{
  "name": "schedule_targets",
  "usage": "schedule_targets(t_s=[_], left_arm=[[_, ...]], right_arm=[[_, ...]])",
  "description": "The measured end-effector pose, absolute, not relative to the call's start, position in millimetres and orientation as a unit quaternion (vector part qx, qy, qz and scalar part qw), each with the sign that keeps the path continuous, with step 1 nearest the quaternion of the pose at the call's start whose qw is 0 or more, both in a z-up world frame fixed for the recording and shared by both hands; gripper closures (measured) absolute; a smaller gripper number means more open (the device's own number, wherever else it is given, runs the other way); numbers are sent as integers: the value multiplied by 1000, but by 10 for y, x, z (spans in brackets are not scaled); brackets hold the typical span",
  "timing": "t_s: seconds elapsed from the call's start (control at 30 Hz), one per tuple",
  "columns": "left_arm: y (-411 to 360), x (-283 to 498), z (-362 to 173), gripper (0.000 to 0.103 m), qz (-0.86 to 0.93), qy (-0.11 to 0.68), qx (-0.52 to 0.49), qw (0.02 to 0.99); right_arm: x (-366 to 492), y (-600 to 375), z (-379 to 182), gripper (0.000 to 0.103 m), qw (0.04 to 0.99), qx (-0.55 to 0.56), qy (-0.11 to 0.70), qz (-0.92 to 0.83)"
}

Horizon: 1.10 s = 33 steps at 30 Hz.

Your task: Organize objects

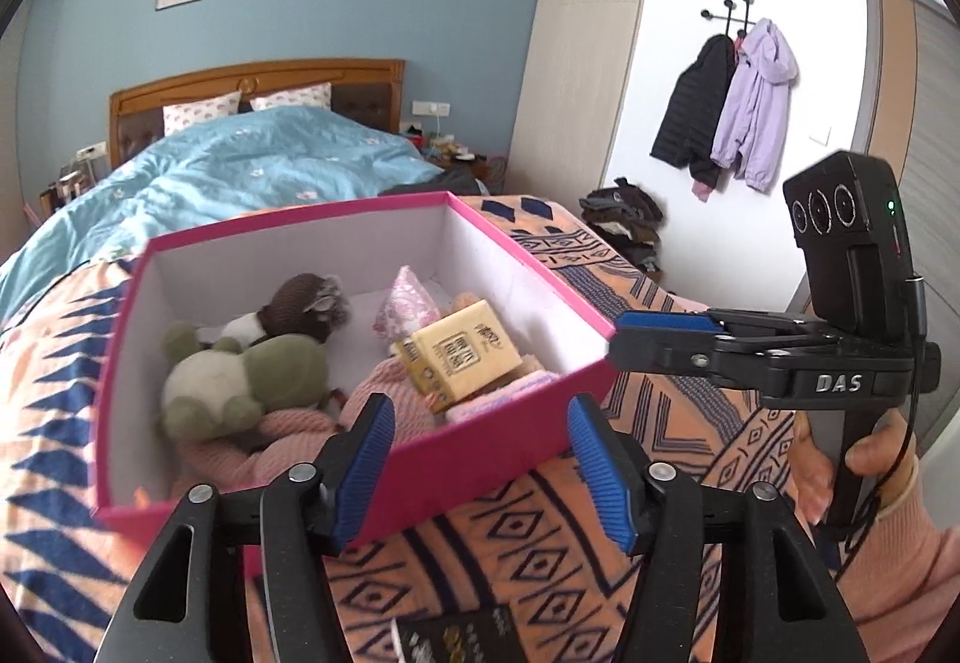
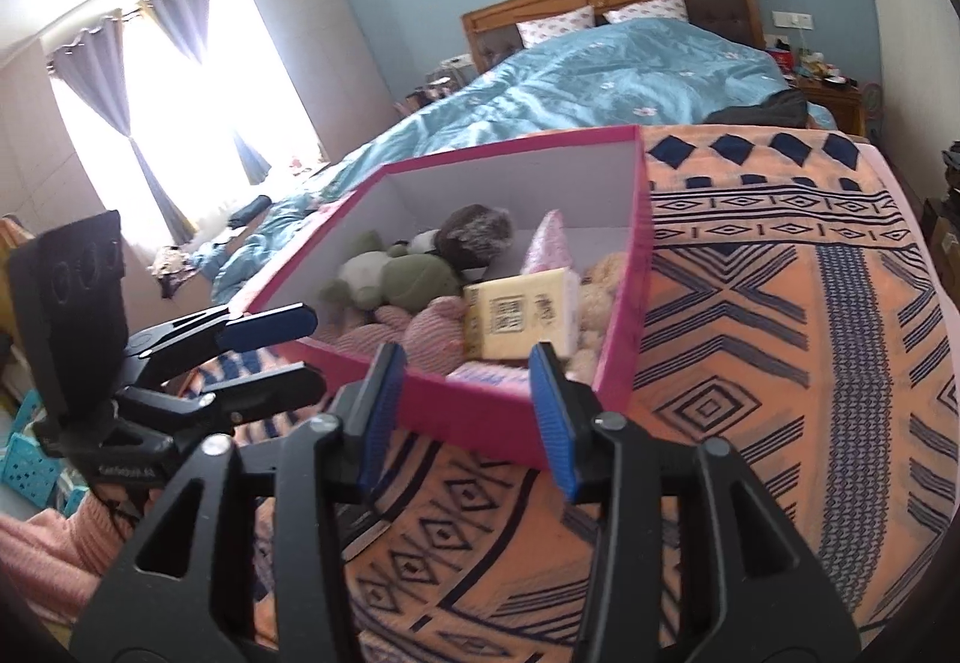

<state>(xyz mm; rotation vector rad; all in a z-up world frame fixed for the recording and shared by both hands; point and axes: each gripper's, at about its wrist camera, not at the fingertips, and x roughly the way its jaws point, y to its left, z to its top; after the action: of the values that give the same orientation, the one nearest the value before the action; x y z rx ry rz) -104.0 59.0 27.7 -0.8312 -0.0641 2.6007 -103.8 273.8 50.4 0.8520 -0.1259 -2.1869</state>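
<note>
As the left wrist view showed, the left tool stood released, its blue pads spread to either side of the near wall of a pink box, with nothing between them. The box sat on an orange patterned blanket at the foot of the bed. Inside it lay a green plush toy at 9 o'clock, a brown plush toy at 11 o'clock, a pink patterned pouch near centre, and a yellow carton at 3 o'clock, resting on pink knitted fabric. The right tool entered from 3 o'clock, its tips at the box's right corner; whether it was released or clenched could not be told from this side-on angle. Two jackets hung on the wall at 2 o'clock.

From the right wrist view, the right tool was seen released, its pads straddling the near rim of the pink box without grasping it. The yellow carton lay just beyond the pads, the green plush toy and brown plush toy farther in. The left tool came in from 9 o'clock, released, its fingers set above and below the box's left corner. Curtains hung at 10 o'clock.
</note>
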Motion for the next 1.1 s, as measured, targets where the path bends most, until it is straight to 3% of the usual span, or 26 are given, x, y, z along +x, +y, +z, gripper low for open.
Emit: schedule_targets(t_s=[0.2,0.5,1.1], left_arm=[[317,-831,125,38,932,-48,-308,187],[203,-719,-329,38,911,-70,-368,174],[237,-505,-725,38,889,-99,-408,182]], right_arm=[[-767,2619,365,43,424,347,-43,-835],[-631,2322,-172,43,438,421,-39,-794],[-564,2226,-415,43,435,456,-46,-775]])
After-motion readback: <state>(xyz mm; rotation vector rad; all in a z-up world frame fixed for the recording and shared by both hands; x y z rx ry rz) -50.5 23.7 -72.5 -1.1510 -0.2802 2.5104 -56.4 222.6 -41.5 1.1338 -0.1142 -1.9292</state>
